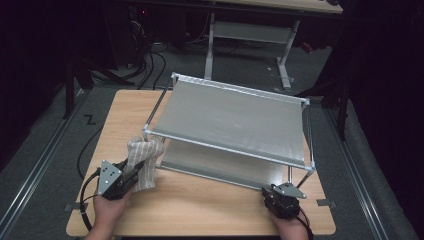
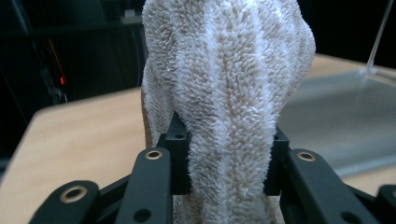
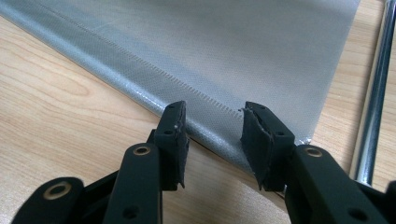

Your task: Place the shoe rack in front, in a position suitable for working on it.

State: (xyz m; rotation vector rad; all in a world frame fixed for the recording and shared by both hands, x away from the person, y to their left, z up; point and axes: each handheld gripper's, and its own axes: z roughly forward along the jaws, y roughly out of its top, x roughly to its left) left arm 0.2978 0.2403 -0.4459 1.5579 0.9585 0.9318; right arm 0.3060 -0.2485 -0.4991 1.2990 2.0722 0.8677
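**Towel grabbed, rack is next**

Towel (image 1: 144, 161) is already pinched in the left hand-held gripper (image 1: 131, 176), lower left of the high view, right by the near-left corner of the rack (image 1: 230, 120). In the left gripper view the jaws are clamped onto a thick bunch of the terry cloth (image 2: 229, 93), which stands up between them.

The right hand-held gripper (image 1: 279, 196) sits at the lower right by the rack's near-right leg. Its jaws are partly open with nothing between them, just pointing at the edge of the lower grey shelf (image 3: 219, 60).

My guess is the pick-up is done and the cloth is getting lifted off the counter (image 1: 200, 210). Next it has to clear the front bar and land on a shelf, probably spread flat.

Count: one towel, one two-tier rack, two grippers.
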